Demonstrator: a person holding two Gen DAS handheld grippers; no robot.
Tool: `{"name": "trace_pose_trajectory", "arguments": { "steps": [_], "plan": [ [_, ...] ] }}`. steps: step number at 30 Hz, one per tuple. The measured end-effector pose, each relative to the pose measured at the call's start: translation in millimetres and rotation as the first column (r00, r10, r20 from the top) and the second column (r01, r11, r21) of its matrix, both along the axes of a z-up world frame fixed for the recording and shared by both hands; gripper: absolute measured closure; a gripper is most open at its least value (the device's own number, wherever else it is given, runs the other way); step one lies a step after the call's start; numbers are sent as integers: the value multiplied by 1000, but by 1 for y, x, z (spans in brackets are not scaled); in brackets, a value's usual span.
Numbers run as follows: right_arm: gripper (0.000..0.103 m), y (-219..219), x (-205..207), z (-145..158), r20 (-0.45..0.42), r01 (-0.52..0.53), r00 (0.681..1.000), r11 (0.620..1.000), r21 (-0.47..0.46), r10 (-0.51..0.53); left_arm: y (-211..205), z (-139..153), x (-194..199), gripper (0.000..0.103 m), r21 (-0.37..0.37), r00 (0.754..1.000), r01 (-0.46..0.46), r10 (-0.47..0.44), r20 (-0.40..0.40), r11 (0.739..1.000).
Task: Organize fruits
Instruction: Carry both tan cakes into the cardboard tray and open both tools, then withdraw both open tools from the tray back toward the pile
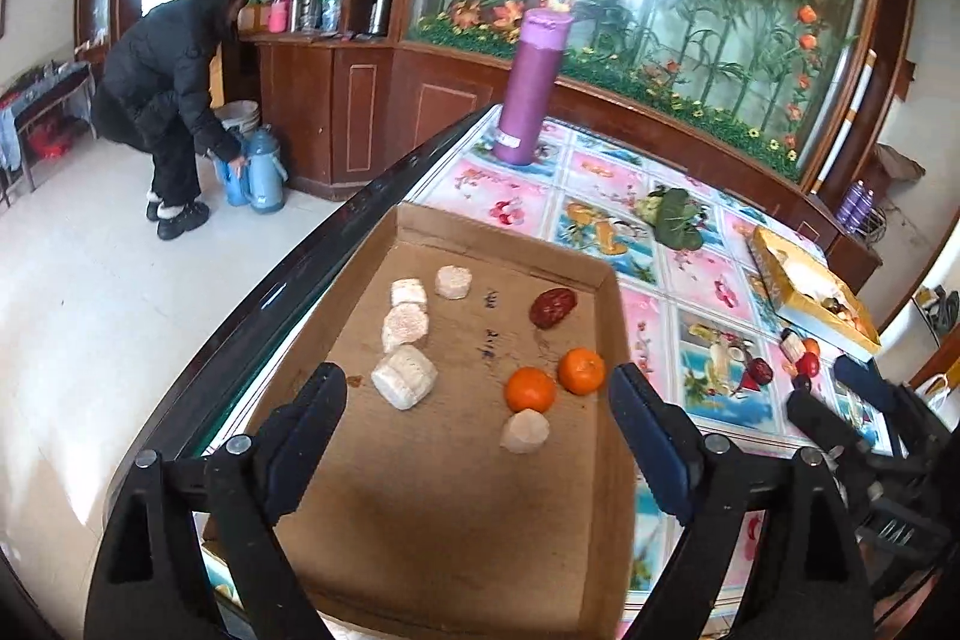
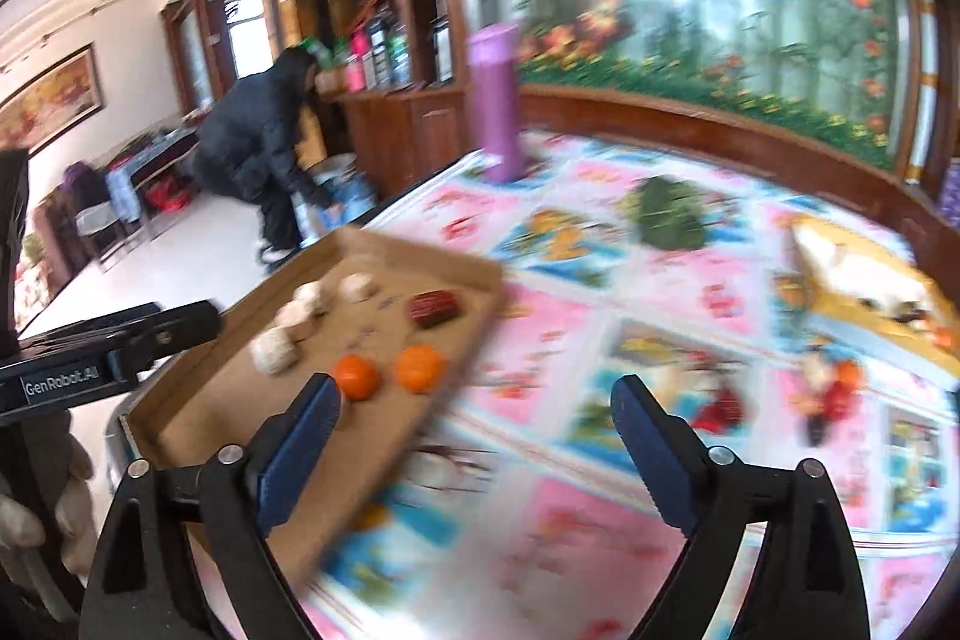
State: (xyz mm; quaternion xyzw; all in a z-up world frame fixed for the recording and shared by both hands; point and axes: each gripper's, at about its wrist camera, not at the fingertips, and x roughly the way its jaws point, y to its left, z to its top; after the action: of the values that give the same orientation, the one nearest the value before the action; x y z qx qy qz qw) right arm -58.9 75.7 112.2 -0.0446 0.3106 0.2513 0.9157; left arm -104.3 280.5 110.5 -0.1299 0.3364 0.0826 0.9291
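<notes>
Two tangerines (image 1: 555, 379) sit side by side, nearly touching, right of centre in the left wrist view, inside a shallow cardboard tray (image 1: 420, 520) that fills the lower middle of the frame. At the far left of that view a person in a dark coat (image 1: 162, 100) bends over blue thermos flasks (image 1: 255, 169) on the pale floor. Moving right, four pale puffed cakes (image 1: 408, 334) lie in a loose line in the tray's left half, a fifth pale piece (image 1: 525, 431) touches the nearer tangerine from below, and a dark red date (image 1: 552, 307) lies near the tray's far right wall. The left gripper (image 1: 477, 391) hovers above the tray with its jaws spread wide and nothing between them. Beyond, a purple cylinder (image 1: 531, 88) stands upright on the flowered tablecloth (image 1: 690, 280), a green leafy bundle (image 1: 675, 214) lies to its right, and a yellow box (image 1: 810, 292) rests near the right edge, with small fruits (image 1: 801, 355) just below it. In the blurred right wrist view the tray sits lower left, and the right gripper (image 2: 477, 412) hangs over the tablecloth beside it, jaws likewise wide apart and empty.
</notes>
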Motion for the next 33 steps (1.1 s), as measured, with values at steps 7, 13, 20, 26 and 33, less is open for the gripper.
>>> {"name": "trace_pose_trajectory", "arguments": {
  "steps": [7,13,20,26,33],
  "plan": [
    [0,-117,-23,29,191,210,961,977,-28,-201,-40,10,-8,14,40,992,112,-114,50,993],
    [2,-201,5,6,-33,389,918,913,-126,-396,-76,-7,5,14,34,979,205,-205,-20,978],
    [23,-237,20,-11,-113,414,901,908,-69,-420,-107,-15,26,14,36,965,259,-256,-60,965],
    [55,-218,54,-42,-226,339,917,941,0,-330,-134,-18,47,14,42,948,316,-313,-63,948],
    [55,-178,98,-69,-254,311,918,950,-18,-305,-148,-32,76,21,38,938,334,-328,-117,942]
  ]
}}
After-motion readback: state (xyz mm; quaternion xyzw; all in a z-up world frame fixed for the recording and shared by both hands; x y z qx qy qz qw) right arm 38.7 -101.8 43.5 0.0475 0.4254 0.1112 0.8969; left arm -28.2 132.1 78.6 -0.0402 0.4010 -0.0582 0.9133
